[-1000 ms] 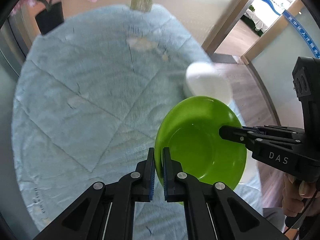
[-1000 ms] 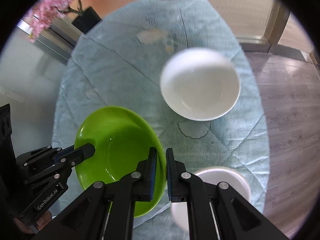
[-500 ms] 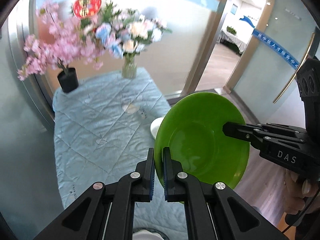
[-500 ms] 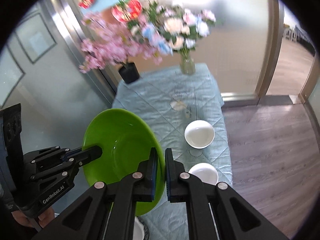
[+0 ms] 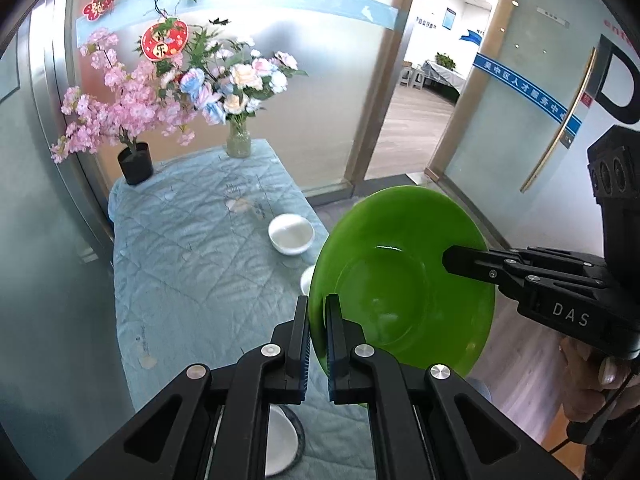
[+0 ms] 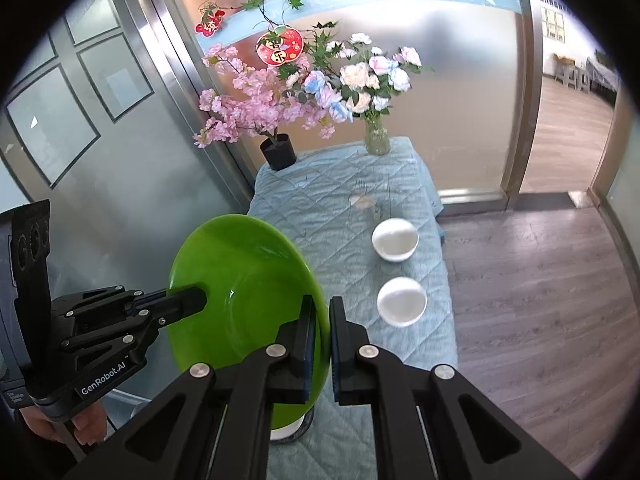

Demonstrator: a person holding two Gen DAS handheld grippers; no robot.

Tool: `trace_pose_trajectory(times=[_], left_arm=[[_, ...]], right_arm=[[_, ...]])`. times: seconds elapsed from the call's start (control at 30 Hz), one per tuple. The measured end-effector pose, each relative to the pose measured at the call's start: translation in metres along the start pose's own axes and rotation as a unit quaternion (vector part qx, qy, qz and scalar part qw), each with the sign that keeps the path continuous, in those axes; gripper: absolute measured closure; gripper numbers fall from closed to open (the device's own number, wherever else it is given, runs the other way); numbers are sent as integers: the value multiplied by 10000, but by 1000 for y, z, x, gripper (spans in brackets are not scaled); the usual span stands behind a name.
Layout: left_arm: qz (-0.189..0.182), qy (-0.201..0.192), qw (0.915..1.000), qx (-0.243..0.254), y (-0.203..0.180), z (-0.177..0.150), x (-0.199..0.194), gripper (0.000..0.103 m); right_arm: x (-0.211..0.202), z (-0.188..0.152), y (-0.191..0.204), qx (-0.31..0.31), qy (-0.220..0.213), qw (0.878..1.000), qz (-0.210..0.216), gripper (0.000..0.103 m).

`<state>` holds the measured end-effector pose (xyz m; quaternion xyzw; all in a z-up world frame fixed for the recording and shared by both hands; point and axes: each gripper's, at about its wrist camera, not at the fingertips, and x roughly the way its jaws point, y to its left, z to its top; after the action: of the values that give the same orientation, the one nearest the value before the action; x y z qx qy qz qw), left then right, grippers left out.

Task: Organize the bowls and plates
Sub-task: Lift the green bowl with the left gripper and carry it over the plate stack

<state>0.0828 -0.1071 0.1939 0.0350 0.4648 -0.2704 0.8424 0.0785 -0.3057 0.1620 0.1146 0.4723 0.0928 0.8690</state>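
The green plate (image 5: 404, 280) has been lifted high above the surface (image 5: 192, 264) within the last second. A second ago it hung low over the blue quilted cloth, with only the cloth and a white bowl behind it; now the whole room is seen past it, with a glass wall, a doorway and a wooden floor. The plate is carried in the air between two claws, tilted so that its hollow face is turned toward both cameras. It is judged that the plate is being moved to a new place, perhaps onto a stack, and that no plate or bowl has yet been set down from this lift.

The left claw (image 5: 318, 336) is closed on the near left rim of the plate. The right claw (image 6: 322, 340) is closed on the opposite rim. The rim is pinched between the pads of each claw, with only a narrow gap left.

The plate is bright green, round and glossy, with a broad sloping rim and a shallow sunken centre. A small highlight is reflected near the centre.

Two white bowls are left on the surface, well below the plate: a far bowl (image 6: 395, 239) and a near bowl (image 6: 402, 296), apart from each other. Part of another white dish (image 5: 280, 440) is seen at the near edge, under the claws. A potted pink blossom tree (image 5: 134, 162) and a glass vase of flowers (image 5: 238, 142) are stood at the far end.
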Motion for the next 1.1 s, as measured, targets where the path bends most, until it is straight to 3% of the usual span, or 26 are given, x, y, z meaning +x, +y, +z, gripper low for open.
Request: trace_pose_trajectory(times=[0.27,0.6,0.87,1.1], left_arm=[[-166,367,9991,-91,-18,-75,20,101],[-258,1107,9926,-427,-24,-164,93,101],[-352,1530,9852,-686,-13,-208,148,101],[-318,1845,9782,-896,11,-215,200,101]], right_arm=[[10,-61,-22,374,357,9986,116,97],[65,-132,-52,887,1047,9905,36,97],[102,-171,-69,1204,1496,9814,-87,96],[138,-188,-83,1391,1840,9729,-135,96]])
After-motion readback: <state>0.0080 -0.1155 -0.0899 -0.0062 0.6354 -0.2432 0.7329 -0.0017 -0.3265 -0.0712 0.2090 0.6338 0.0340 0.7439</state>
